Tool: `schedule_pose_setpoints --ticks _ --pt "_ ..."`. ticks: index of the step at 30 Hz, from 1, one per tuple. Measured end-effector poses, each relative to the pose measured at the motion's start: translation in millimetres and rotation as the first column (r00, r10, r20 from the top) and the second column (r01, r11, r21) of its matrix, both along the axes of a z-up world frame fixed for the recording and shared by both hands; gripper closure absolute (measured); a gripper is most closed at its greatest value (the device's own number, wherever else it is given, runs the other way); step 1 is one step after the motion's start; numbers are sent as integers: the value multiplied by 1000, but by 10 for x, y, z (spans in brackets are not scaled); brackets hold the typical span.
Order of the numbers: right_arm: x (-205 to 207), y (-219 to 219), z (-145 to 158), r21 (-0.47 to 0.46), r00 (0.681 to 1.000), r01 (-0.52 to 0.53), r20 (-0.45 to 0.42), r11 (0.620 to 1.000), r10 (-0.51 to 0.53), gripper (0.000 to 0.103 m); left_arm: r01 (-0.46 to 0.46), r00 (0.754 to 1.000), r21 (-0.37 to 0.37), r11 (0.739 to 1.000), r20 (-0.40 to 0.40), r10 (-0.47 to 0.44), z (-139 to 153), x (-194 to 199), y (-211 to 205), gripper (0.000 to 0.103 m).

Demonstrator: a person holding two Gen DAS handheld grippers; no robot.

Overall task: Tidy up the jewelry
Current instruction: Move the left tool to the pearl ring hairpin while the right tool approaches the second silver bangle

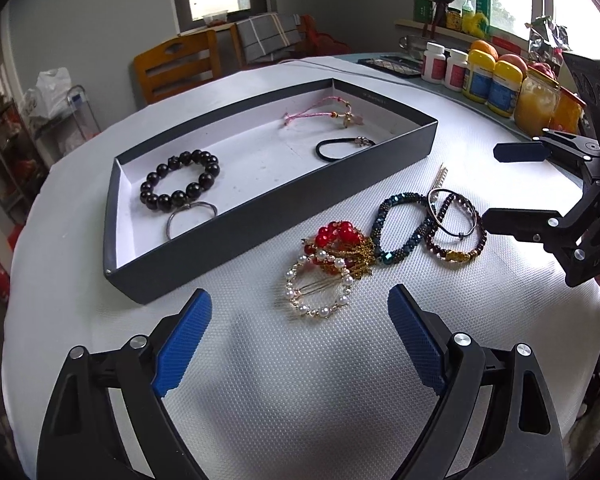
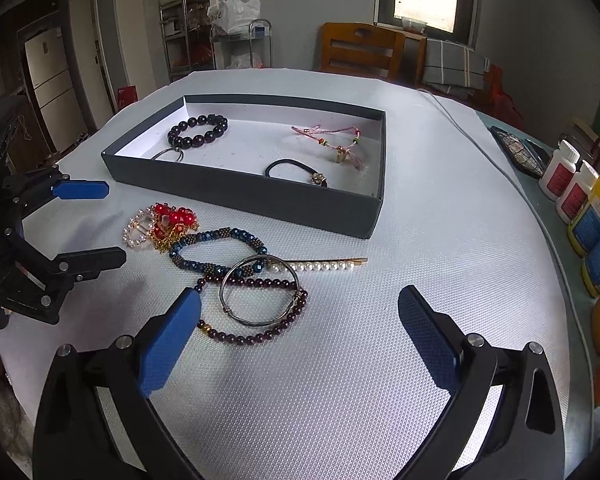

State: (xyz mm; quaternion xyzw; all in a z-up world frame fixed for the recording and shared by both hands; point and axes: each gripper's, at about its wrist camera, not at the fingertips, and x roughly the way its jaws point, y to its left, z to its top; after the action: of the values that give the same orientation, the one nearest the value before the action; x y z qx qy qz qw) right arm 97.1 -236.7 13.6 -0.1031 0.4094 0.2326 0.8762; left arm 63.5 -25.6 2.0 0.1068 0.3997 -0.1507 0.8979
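Tangled beaded bracelets (image 2: 236, 280) lie loose on the table (image 2: 380, 380) beside the box (image 2: 260, 200); both claws, left (image 1: 300, 344) and right (image 2: 300, 340), spread empty; grabbing one may drag neighbours

You see a dark grey box (image 1: 284, 216) with a white inside, a black bead bracelet (image 1: 180, 179), a pink cord bracelet (image 2: 332, 138), red beads (image 2: 174, 214), teal beads (image 2: 220, 250), and a white dimpled tablecloth (image 2: 340, 380).
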Motion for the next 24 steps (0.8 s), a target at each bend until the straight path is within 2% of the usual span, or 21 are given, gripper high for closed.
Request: schedule_pose_setpoints --ticks 16,18,22,24 --pt "-16 39 -78 -4 999 -28 -21 1000 28 7 13 1000 -19 1000 -21 -13 -35 95 -16 14" --pt "-12 42 -87 1 999 -33 -27 999 33 8 19 999 -23 1000 -30 -19 -44 114 -28 16" --pt "-3 71 -109 1 998 -44 -37 999 44 15 31 997 -20 999 -65 -32 -89 166 -63 32" --pt "2 92 -118 5 998 -49 -43 999 49 19 27 997 -29 999 -67 -28 -87 178 -53 32"
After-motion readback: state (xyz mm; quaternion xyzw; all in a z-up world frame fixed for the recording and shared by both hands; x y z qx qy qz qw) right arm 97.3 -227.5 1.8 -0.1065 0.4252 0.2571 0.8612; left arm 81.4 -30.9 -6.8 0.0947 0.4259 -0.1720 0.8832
